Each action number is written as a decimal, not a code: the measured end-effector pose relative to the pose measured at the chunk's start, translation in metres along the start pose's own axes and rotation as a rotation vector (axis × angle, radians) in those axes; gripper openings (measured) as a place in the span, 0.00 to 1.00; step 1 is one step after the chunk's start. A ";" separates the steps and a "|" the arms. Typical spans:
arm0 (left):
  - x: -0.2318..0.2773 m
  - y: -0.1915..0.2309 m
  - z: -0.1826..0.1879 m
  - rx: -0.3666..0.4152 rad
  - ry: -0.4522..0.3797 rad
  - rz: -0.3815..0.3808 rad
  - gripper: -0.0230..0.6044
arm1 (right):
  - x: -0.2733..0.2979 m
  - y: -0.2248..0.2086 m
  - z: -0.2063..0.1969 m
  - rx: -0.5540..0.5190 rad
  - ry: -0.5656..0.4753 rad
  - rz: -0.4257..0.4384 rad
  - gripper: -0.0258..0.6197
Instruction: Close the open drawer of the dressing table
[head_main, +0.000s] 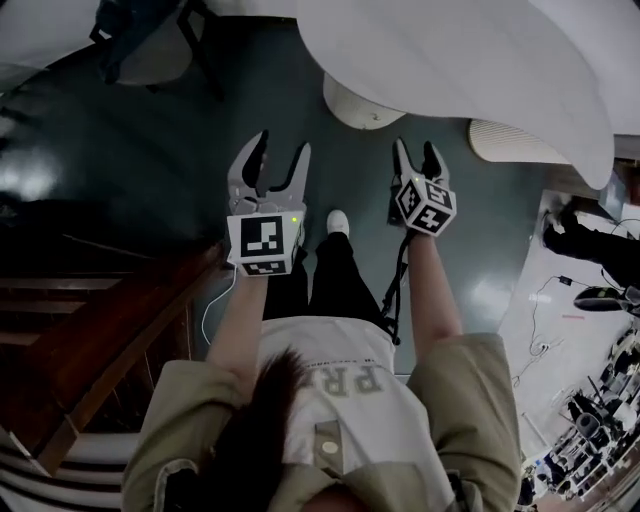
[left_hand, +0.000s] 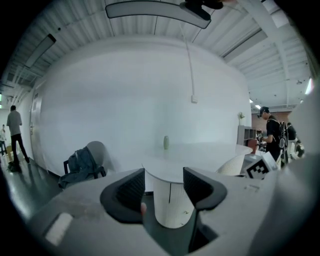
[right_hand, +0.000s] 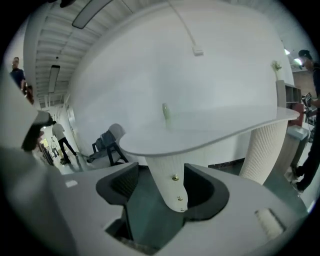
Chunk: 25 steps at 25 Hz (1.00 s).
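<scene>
1. Ahead of the person, over the dark floor (head_main: 150, 150), stands the dressing table (head_main: 450, 60), its broad white top curved and smooth.
2. Under it the ribbed pedestal (right_hand: 167, 175) carries the drawers; from where I stand every front looks flush, none plainly standing out.
3. Left gripper (head_main: 280, 150) and right gripper (head_main: 417, 150) hang short of it, both with jaws spread and nothing between them.
4. Small brass knobs (right_hand: 175, 177) mark the drawers. I'd judge a drawer stiff, light and easy-sliding: press the ribbed front beside its knob rather than pinch that slick little knob.
</scene>
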<state>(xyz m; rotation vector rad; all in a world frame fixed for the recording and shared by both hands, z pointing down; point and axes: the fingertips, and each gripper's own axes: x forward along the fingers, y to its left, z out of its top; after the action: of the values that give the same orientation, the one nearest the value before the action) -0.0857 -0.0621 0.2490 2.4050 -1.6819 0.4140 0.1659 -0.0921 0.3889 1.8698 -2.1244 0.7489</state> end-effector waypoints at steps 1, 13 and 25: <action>0.000 0.001 0.013 0.010 -0.012 -0.011 0.44 | -0.013 0.006 0.015 0.006 -0.021 0.001 0.49; -0.029 -0.020 0.089 0.026 -0.094 -0.118 0.44 | -0.143 0.051 0.128 -0.135 -0.197 -0.002 0.48; -0.043 -0.043 0.104 0.088 -0.115 -0.198 0.40 | -0.223 0.053 0.146 -0.145 -0.305 -0.054 0.36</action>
<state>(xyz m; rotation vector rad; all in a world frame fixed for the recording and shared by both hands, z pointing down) -0.0463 -0.0406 0.1372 2.6751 -1.4762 0.3315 0.1771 0.0300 0.1464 2.0606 -2.2204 0.3026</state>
